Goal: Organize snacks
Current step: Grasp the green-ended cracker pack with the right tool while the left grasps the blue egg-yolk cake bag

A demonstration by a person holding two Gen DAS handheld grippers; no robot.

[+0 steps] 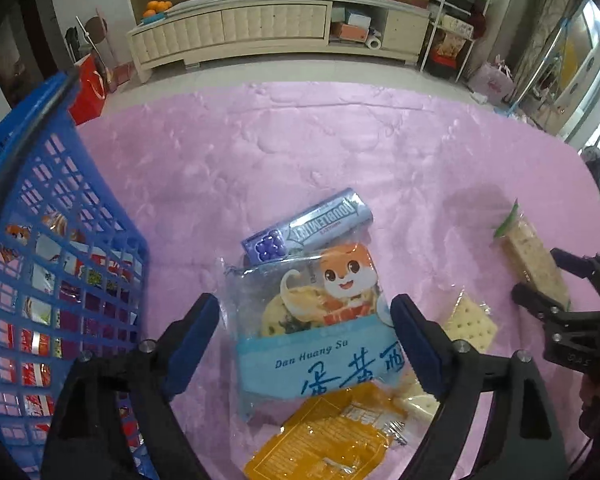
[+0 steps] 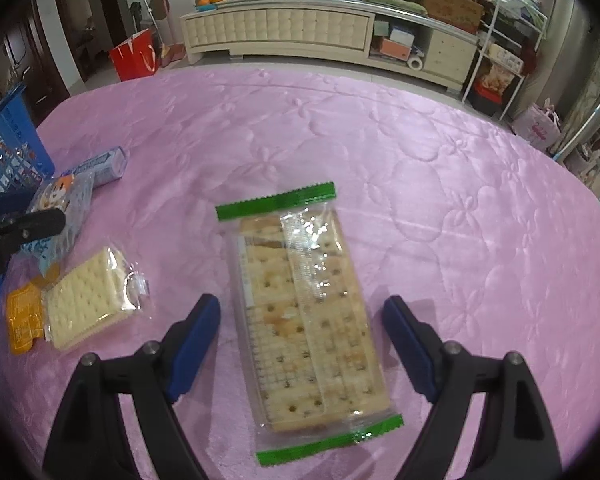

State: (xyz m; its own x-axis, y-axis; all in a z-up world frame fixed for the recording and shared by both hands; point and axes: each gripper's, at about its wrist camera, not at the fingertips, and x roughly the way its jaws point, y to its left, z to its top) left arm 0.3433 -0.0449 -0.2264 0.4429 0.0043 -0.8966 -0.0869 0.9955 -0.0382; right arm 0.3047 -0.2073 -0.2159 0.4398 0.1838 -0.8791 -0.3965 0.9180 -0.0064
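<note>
A pink quilted tablecloth (image 2: 380, 152) is spread over the table, and the snacks are laid out on it. The left gripper (image 1: 304, 340) is held over a blue-and-clear egg-yolk pastry packet (image 1: 312, 320); its jaws are spread wide on either side of the packet, with neither pad pressed against it. A purple Doublemint gum pack (image 1: 312, 226) is seen just beyond that packet, touching its far edge, and an orange sachet (image 1: 324, 436) is overlapped by its near end. A small clear pack of white crackers (image 2: 88, 300) lies beside the sachet. At the left, a blue plastic basket (image 1: 40, 208) is already stocked with wrapped snacks. The right gripper (image 2: 300, 344) is poised over a long green-ended cracker sleeve (image 2: 308, 320), its jaws likewise spread apart and clear of the wrapper.
</note>
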